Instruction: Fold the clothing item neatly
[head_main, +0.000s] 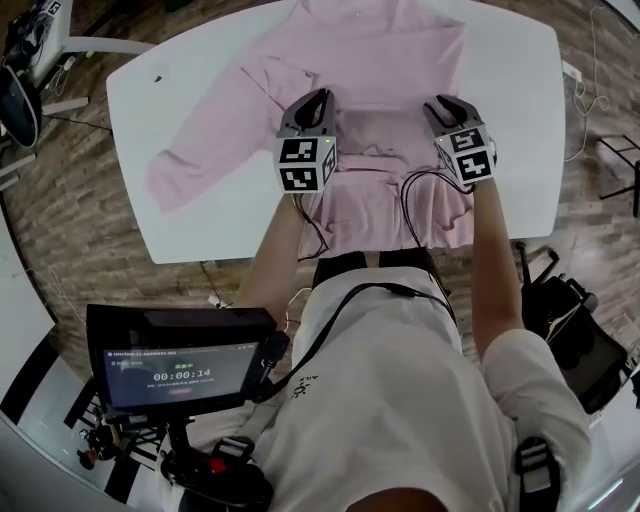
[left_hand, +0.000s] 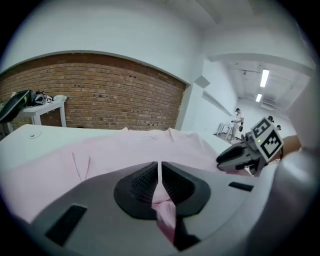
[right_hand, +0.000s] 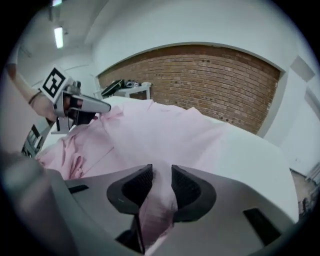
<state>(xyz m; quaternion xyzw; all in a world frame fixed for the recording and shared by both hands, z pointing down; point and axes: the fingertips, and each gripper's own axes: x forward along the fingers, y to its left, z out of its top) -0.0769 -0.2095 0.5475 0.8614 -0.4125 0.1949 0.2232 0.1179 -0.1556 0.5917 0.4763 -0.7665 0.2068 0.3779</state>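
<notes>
A pink long-sleeved shirt (head_main: 370, 60) lies spread on the white table (head_main: 520, 120), one sleeve (head_main: 200, 160) stretching out to the left. Its near part is lifted and bunched between both grippers. My left gripper (head_main: 316, 100) is shut on a pinch of the pink fabric, which shows between its closed pads in the left gripper view (left_hand: 159, 172). My right gripper (head_main: 445, 103) is about level with it, a short way to the right. Its jaws (right_hand: 161, 175) stand apart, with a fold of the shirt lying loosely in the gap.
A screen (head_main: 180, 370) with a running timer hangs at the person's chest. Cables trail from both grippers over the table's near edge. Dark cases (head_main: 585, 340) sit on the wooden floor at right, and a white desk (head_main: 40, 50) stands at upper left.
</notes>
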